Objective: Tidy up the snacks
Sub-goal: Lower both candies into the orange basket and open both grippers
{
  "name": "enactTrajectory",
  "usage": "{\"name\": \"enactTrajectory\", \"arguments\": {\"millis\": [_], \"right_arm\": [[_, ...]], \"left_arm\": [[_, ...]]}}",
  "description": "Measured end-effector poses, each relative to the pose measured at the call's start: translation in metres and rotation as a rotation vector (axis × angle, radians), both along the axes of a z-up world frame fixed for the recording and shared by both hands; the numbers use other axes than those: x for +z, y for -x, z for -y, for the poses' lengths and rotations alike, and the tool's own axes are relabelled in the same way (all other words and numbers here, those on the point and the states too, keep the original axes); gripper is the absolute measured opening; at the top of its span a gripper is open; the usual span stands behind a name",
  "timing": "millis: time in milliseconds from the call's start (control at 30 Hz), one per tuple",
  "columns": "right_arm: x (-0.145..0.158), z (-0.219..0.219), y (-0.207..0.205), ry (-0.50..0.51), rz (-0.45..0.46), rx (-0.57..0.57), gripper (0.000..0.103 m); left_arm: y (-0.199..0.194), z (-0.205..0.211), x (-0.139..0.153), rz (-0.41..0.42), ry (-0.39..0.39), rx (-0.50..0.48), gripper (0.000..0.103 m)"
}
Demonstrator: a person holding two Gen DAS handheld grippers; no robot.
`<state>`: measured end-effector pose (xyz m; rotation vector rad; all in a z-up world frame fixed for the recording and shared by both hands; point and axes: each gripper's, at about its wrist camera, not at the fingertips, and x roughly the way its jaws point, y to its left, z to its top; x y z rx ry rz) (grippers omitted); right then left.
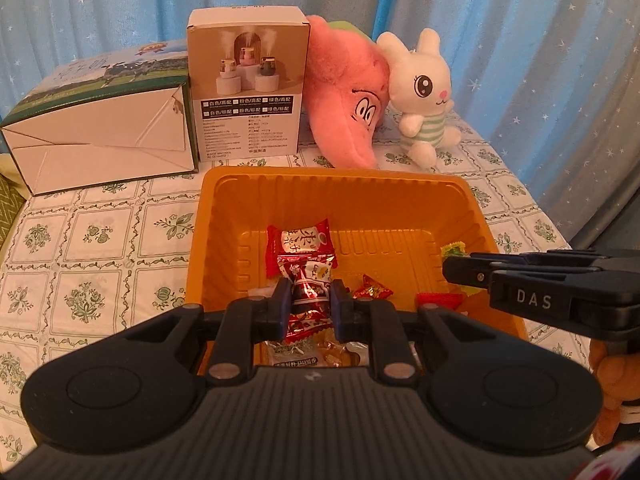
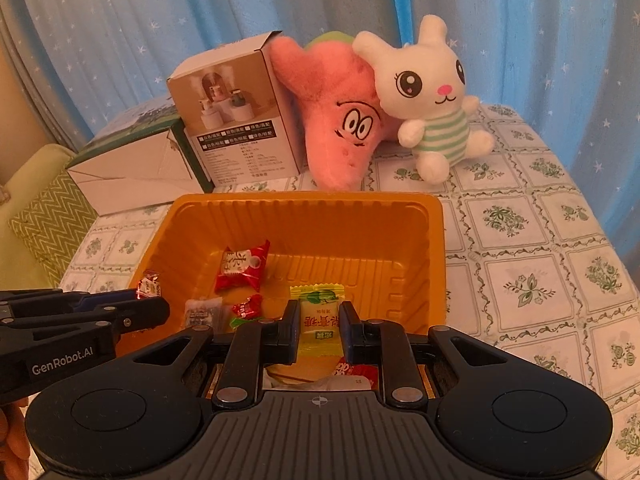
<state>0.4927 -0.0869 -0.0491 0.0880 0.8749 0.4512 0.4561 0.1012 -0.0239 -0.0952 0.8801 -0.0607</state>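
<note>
My left gripper [image 1: 310, 304] pinches a dark red foil candy [image 1: 308, 294], fingers [image 1: 282, 304] closed on its middle, over the near end of the orange tray [image 1: 332, 184] on the desk [image 1: 100, 240]. My right gripper [image 2: 320, 330] grips a yellow wrapped sweet [image 2: 320, 316] the same way, also above the tray. Both pieces seem nearly weightless, and I judge the wrappers crinkly and slick, so a hold across the padded centre looks safer than one on the twisted ends, which could slide or tear. Other sweets already lie on the tray floor: a red packet [image 2: 240, 266] toward the back, a small red candy [image 2: 246, 306] nearer. They should drop harmlessly; nothing here looks fragile.
</note>
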Motion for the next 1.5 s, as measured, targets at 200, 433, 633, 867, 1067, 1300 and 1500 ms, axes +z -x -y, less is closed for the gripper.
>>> {"name": "enactTrajectory", "arguments": {"millis": [200,433,633,867,1067,1300,1500], "right_arm": [[-0.005,-0.002,-0.005,0.002,-0.006,-0.005,0.021],[-0.008,-0.001,-0.007,0.0,-0.009,-0.011,0.021],[-0.009,0.0,-0.01,-0.001,-0.012,-0.011,0.021],[-0.005,-0.004,-0.017,0.005,0.001,-0.008,0.021],[-0.007,-0.009,-0.024,0.013,0.002,0.004,0.021],[-0.013,-0.014,-0.024,-0.008,0.012,0.029,0.053],[-0.017,-0.014,-0.023,-0.004,-0.004,0.018,0.055]], "left_arm": [[-0.01,0.002,-0.003,-0.007,0.007,0.0,0.018],[-0.015,-0.002,-0.006,0.006,0.049,0.008,0.034],[-0.012,-0.002,-0.007,0.005,0.012,-0.002,0.034],[-0.012,-0.003,-0.01,0.003,-0.004,-0.009,0.034],[-0.011,-0.004,-0.011,0.006,-0.005,-0.009,0.034],[-0.006,-0.006,-0.016,0.0,-0.028,-0.014,0.035],[-0.002,-0.009,-0.017,0.005,-0.037,-0.011,0.036]]}}
